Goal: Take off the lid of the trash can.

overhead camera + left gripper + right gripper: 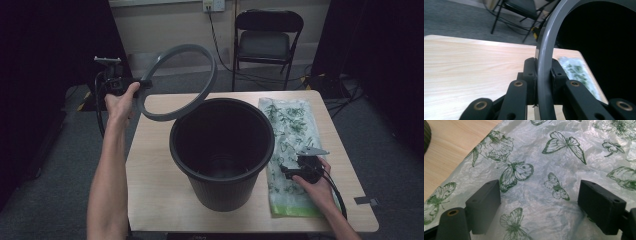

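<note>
Left tongs (pixel 141 84) clamp ring (pixel 178 82) edge-on, held above table (pixel 155 165) left of bin (pixel 222 150); right tongs (pixel 539 202) released over bag (pixel 290 145); thin grip, ring may twist or slip.

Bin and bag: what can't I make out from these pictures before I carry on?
- Black bin: its floor is dark in the high view, so contents unclear.
- Grey ring, clamped in the left hand-held gripper: cut off by the top and bottom edges in the left gripper view.
- Butterfly-print bag: the right hand-held gripper hovers open; whether its pads touch the plastic is unclear.
</note>
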`<state>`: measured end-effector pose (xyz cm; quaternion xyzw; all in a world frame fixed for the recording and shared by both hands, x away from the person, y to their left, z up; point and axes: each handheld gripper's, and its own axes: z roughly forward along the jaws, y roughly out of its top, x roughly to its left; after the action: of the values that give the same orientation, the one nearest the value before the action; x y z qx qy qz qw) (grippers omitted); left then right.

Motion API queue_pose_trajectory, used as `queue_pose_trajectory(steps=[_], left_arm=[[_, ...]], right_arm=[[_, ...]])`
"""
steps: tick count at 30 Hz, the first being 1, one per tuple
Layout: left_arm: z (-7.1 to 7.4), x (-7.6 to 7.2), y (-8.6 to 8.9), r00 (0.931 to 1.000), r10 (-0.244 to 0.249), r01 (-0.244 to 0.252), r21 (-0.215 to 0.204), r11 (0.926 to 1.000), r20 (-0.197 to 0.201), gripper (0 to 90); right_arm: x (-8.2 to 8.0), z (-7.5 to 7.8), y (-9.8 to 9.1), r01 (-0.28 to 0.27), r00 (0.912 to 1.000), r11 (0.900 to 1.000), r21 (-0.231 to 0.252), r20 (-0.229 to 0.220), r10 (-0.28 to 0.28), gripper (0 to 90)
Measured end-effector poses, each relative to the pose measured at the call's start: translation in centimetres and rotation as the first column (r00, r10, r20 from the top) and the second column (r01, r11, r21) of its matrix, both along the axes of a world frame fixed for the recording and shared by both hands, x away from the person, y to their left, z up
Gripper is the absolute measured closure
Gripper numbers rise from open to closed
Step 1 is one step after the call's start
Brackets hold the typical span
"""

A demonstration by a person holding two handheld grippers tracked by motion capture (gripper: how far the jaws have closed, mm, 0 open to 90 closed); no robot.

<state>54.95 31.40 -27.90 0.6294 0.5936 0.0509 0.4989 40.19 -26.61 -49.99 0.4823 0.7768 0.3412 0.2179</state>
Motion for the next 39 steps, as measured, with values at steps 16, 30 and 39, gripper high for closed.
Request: queue_pose_trajectory(steps=[16, 30, 39], left_arm=[[-3.6, 0.9, 2.2, 0.979, 0.187, -0.183, 0.054, 0.9816, -0.081, 79.0], [-10.6, -1.0, 2.6, 0.9624, 0.236, -0.199, 0.24, 0.9502, -0.135, 78.6], [-15.1, -1.7, 2.6, 0.9503, 0.255, -0.195, 0.295, 0.9353, -0.179, 78.5]], right_arm=[[0.0, 0.0, 0.0, 0.0, 1.0, 1.0, -0.001, 0.0, 0.0, 17.8], [0.0, 0.0, 0.0, 0.0, 1.0, 1.0, 0.0, 0.0, 0.0, 17.8], [0.0, 0.0, 0.0, 0.0, 1.0, 1.0, 0.0, 0.0, 0.0, 17.8]])
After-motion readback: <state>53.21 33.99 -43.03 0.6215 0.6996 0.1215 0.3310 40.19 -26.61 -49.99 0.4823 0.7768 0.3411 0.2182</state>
